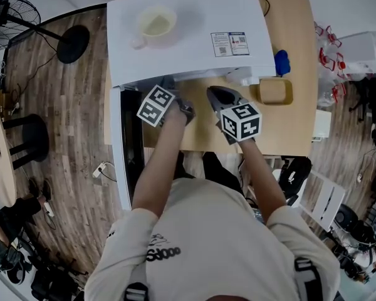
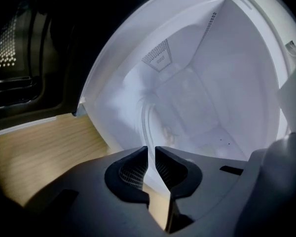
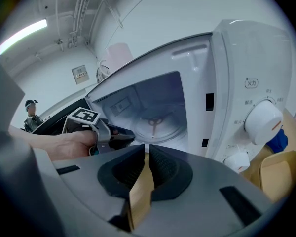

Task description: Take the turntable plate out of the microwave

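- The person wears a pale beige T-shirt point(image 1: 213, 224) with short sleeves point(image 1: 130, 221); the forearms below them are bare.
- Dark lettering point(image 1: 164, 252) is printed on the shirt front, with a small line drawing just above it.
- Dark straps point(image 1: 307, 273) with grey buckles cross both shoulders.
- The left gripper point(image 2: 151, 149) has a smooth matte grey shell with small dark slots in its top.
- The right gripper point(image 3: 147, 148) has the same grey shell and the same slots.
- Each gripper carries a white cube point(image 1: 241, 121) with black square markers on its faces.
- The jaws are lined with black pads point(image 3: 164, 169), finely ribbed on their inner faces.
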Action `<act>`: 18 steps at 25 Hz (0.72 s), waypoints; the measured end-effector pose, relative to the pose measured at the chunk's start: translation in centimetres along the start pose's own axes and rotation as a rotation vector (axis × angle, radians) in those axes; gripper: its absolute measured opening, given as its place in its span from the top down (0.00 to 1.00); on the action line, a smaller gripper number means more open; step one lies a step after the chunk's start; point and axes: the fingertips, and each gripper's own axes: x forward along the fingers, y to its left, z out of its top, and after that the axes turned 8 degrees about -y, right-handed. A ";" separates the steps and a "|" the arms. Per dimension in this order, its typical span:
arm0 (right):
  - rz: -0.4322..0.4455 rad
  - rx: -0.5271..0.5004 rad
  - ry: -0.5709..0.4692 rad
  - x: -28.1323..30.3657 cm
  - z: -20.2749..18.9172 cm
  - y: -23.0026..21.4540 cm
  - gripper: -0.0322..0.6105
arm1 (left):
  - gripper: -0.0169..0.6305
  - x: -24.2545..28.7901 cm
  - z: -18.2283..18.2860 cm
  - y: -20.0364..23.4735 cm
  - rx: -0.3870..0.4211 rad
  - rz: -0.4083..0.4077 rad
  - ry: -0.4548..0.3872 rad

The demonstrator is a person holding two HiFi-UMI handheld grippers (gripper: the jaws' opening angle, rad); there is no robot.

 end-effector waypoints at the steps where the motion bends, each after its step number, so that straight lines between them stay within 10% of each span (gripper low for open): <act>1: 0.001 0.002 0.002 -0.1 -0.2 0.0 0.94 | 0.89 0.0 0.0 0.0 -0.023 -0.001 -0.011; 13: 0.018 0.233 -0.036 0.3 -1.8 -0.7 0.93 | 0.94 -1.2 -0.5 0.5 -0.188 -0.060 -0.070; 18: 0.091 0.427 -0.047 3.3 -2.6 -0.2 0.73 | 0.95 -2.5 -1.0 0.7 -0.144 -0.076 -0.076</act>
